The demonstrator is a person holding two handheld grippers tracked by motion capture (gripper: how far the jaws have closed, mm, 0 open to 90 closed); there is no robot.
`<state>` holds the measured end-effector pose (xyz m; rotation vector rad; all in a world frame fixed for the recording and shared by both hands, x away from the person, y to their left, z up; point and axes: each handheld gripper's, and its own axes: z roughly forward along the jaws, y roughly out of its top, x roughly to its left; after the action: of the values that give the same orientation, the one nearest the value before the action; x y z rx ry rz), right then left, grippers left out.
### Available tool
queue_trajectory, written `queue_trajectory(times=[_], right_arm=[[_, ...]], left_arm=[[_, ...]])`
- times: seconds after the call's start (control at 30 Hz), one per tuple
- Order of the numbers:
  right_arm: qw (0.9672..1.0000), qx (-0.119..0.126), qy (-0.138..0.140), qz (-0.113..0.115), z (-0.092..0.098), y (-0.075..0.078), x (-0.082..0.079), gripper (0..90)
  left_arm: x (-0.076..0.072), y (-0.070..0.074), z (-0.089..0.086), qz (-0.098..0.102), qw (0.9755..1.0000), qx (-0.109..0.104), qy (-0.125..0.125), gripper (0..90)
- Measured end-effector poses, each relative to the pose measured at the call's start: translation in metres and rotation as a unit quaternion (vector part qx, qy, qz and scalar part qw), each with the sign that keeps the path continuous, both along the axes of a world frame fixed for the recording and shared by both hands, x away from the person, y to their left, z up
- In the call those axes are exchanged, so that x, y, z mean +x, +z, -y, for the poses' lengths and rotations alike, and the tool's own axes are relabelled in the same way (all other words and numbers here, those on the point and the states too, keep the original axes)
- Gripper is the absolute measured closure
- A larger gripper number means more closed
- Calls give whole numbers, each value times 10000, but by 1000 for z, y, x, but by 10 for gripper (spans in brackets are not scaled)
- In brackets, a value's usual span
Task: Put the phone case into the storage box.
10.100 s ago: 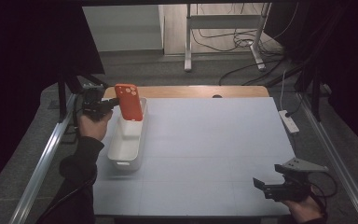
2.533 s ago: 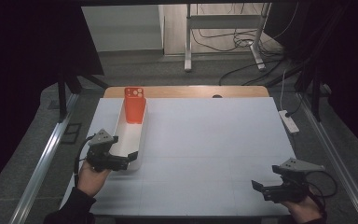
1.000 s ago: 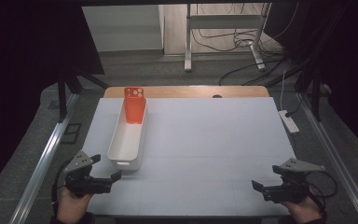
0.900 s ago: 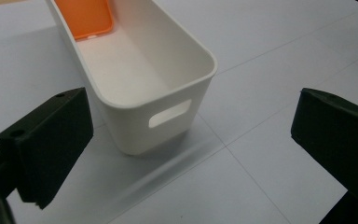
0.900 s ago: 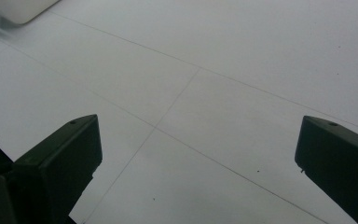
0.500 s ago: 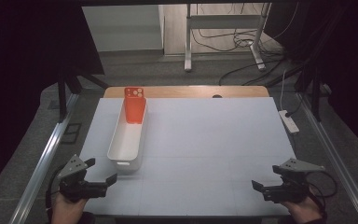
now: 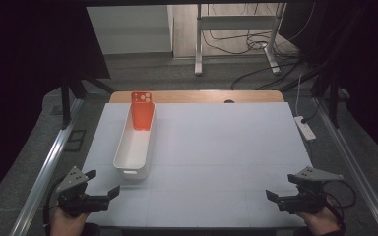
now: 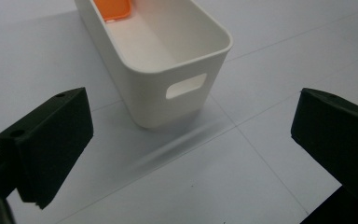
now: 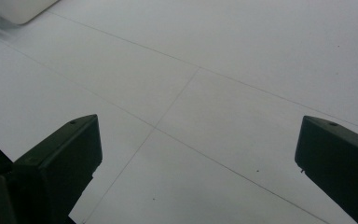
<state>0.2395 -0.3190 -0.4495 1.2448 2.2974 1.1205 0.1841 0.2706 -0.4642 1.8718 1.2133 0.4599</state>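
An orange phone case (image 7: 141, 110) leans upright at the far end of a long white bin (image 7: 134, 150) on the left of the table. In the left gripper view the bin's near handle wall (image 8: 186, 86) faces me, with the orange phone case (image 8: 114, 7) at its far end. My left gripper (image 7: 109, 191) rests at the table's front left corner, open and empty, a short way from the bin. My right gripper (image 7: 271, 196) sits at the front right corner, open with nothing in it. Its own view looks over the bare table (image 9: 223, 88) between wide-apart jaws.
The white table (image 7: 226, 147) has a wooden strip along its far edge. A white power strip (image 7: 306, 128) lies off the table's right side. Metal rails run along both sides, and a stand with cables is on the floor behind.
My left hand placed the orange phone case in the bin, then pulled back toward me to the front left corner. In the last second it barely moved. The right gripper stayed put.
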Motion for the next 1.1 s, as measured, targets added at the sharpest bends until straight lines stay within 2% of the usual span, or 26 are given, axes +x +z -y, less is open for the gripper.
queue_trajectory(times=[0.4,0.97,1.1], right_arm=[[10000,1,-6,-2,0,0,0,8],[10000,-2,-7,-2,0,0,0,8],[10000,-4,-3,-7,0,0,0,8]], left_arm=[[-3,-2,-4,-80,9998,136,107,0],[-4,-8,-3,-296,9986,410,167,0],[-3,-9,0,-339,9977,547,201,0]])
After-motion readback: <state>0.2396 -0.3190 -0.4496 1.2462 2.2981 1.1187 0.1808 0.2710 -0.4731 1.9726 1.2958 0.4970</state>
